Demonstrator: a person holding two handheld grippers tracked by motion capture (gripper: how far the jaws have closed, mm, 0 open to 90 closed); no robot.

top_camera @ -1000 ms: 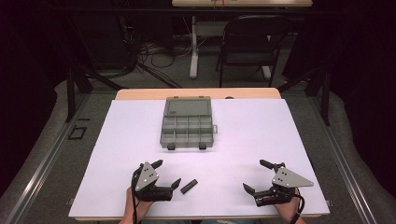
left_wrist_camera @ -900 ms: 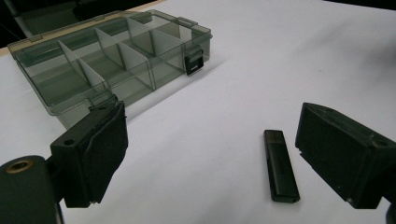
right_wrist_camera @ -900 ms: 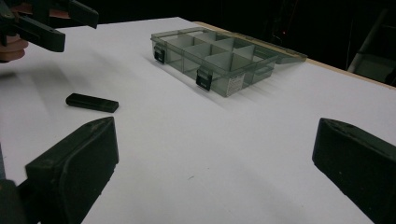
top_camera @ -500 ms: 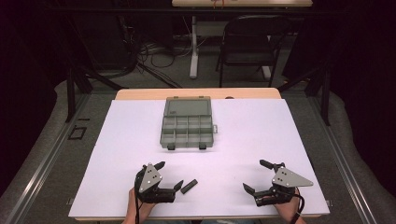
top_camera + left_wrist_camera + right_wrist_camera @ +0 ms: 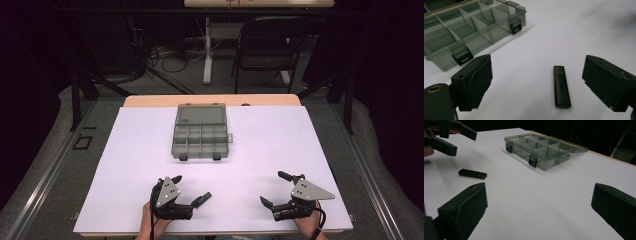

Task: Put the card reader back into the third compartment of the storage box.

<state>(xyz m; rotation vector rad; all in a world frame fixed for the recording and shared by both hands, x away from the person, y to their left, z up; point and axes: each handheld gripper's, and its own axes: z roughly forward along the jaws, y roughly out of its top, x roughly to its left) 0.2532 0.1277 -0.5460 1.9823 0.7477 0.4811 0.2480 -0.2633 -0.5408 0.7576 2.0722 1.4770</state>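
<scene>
A white worktop (image 5: 280, 150) is carrying a smoky, see-through compartment box (image 5: 201, 134), lying open with its lid folded back and two black latches facing the person. A small white label on the box's side wall is showing in the right gripper view, its print too small to read. Nearer the person than the box, the left claw (image 5: 192, 191) is hovering with its jaws spread wide around a slim black USB stick (image 5: 561, 86) lying flat on the worktop; faint lettering on the stick's body is too dim to make out. Well to the right of the box, the right claw (image 5: 274, 189) is also gaping wide, holding nothing.
</scene>
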